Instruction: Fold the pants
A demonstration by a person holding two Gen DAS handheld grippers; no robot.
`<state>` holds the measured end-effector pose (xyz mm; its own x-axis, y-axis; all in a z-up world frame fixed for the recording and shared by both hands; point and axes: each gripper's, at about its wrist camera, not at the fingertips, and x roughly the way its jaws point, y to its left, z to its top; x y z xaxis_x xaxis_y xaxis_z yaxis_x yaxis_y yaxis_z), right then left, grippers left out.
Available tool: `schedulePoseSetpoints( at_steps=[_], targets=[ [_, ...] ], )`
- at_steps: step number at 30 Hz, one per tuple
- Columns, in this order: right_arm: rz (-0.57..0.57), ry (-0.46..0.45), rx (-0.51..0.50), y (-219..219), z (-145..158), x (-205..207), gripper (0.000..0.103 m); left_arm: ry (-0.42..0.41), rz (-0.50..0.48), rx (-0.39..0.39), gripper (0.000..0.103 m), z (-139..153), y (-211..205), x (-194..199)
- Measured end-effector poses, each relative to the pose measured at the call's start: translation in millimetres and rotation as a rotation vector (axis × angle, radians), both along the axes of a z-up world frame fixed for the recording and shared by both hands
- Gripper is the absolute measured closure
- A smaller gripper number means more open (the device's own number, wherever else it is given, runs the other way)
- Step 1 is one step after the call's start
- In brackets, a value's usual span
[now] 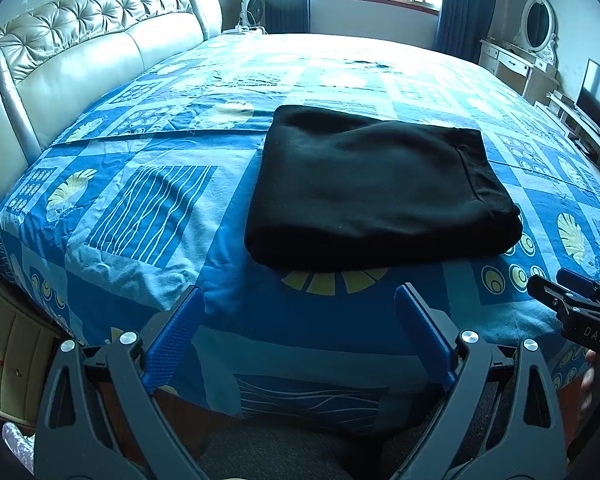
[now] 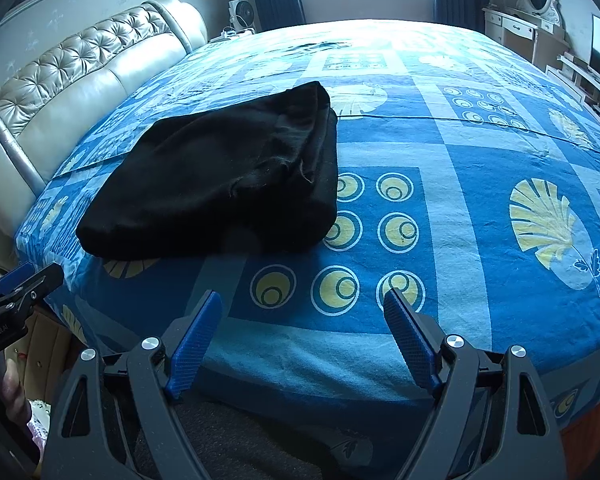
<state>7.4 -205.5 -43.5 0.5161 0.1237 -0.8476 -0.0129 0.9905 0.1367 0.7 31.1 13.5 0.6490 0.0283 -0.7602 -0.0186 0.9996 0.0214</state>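
One pair of black pants (image 1: 376, 188) lies on the bed (image 1: 148, 200), folded into a single thick, roughly rectangular bundle (several layers show at its right-hand edge in the right wrist view). There are two grippers, and neither touches it.

The bundle sits on the blue patterned bedspread near the near edge of the bed, left of centre as the right wrist camera sees it (image 2: 220, 176). Its long axis appears to run left to right across the bed, parallel to the near edge, with the stacked, seamed end pointing right and a smooth rounded fold along the near side.

The left gripper (image 1: 298, 292) hangs just short of the bundle's near edge, its blue-padded fingers (image 1: 180, 332) spread wide with nothing between them. The right gripper (image 2: 302, 298) hovers over bare bedspread to the right of the bundle, also spread wide and holding nothing.

One tufted headboard (image 1: 84, 44) stands at the left.
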Motion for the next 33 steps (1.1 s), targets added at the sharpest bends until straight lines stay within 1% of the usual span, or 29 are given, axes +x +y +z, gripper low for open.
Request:
schedulePoseSetpoints(
  at_steps=[2, 5, 14, 16, 19, 20, 23, 26, 29, 31, 33],
  targets=[
    [0.002, 0.001, 0.0, 1, 0, 0, 0.021, 0.001, -0.001, 0.001, 0.007, 0, 0, 0],
    [0.005, 0.003, 0.0, 2, -1, -1, 0.021, -0.002, -0.001, 0.002, 0.003, 1, -1, 0],
    [0.012, 0.011, 0.001, 2, -3, -1, 0.021, -0.008, -0.009, 0.017, 0.003, 1, -2, 0],
    [0.014, 0.011, 0.001, 3, -3, -1, 0.021, 0.0, 0.0, 0.04, 0.003, 1, -3, 1],
    [0.018, 0.013, 0.0, 3, -3, -1, 0.021, 0.024, 0.013, 0.119, 0.003, 0, -9, 4],
    [0.018, 0.015, 0.0, 4, -4, -2, 0.021, 0.025, 0.004, 0.128, 0.003, 0, -11, 4],
    [0.017, 0.018, 0.001, 4, -5, -2, 0.021, 0.001, -0.018, 0.106, 0.003, 1, -13, 1],
    [0.018, 0.025, 0.004, 3, -7, -2, 0.021, -0.04, -0.06, 0.025, 0.003, 5, -14, -5],
    [0.022, 0.045, 0.035, 1, -6, 0, 0.021, -0.043, -0.088, 0.004, 0.003, 16, -13, 1],
    [0.023, 0.046, 0.064, -4, 1, 7, 0.021, -0.048, -0.074, -0.029, 0.003, 28, 1, 13],
    [0.02, 0.017, 0.084, -11, 13, 20, 0.021, -0.071, -0.036, -0.056, 0.003, 37, 24, 33]
  ],
)
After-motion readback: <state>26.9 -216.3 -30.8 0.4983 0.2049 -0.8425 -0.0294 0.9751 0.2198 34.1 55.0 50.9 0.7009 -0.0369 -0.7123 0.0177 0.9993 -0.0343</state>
